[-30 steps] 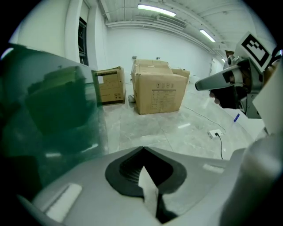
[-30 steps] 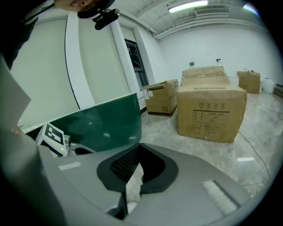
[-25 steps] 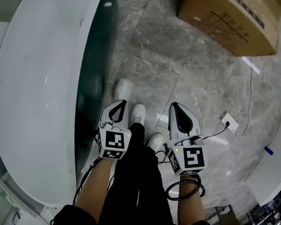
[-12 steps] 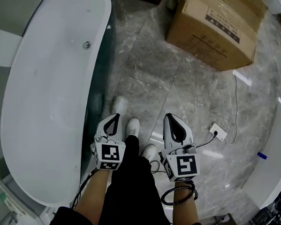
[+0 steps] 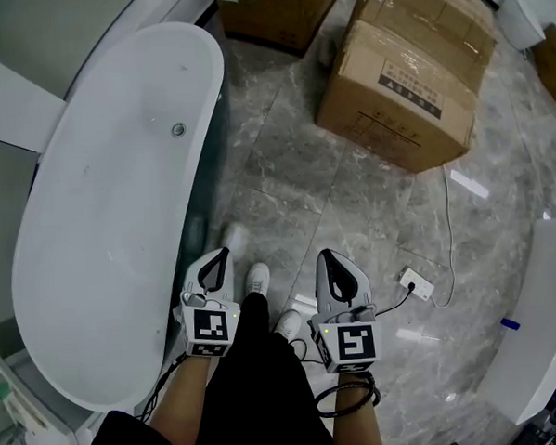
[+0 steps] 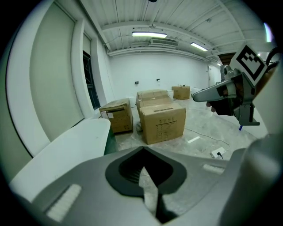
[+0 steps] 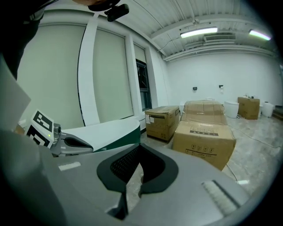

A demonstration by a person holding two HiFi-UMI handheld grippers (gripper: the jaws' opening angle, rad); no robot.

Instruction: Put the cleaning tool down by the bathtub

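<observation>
Left gripper [image 5: 222,255]: my jaws are pressed together, empty, just right of the tub [image 5: 95,273].
Right gripper [image 5: 326,256]: closed too, pinching nothing.
Tool: can't tell, only a pale blur [image 5: 234,236] on the floor beside the tub.
Change: both grippers are nearer me now, and the far boxes [image 5: 397,99] show whole.

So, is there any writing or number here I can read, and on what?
Large brown cardboard box: black print on top, too blurred to read.
Smaller brown cardboard box: white labels, too small to read.
Marker cubes on left gripper and right gripper: black square patterns, no words.
</observation>
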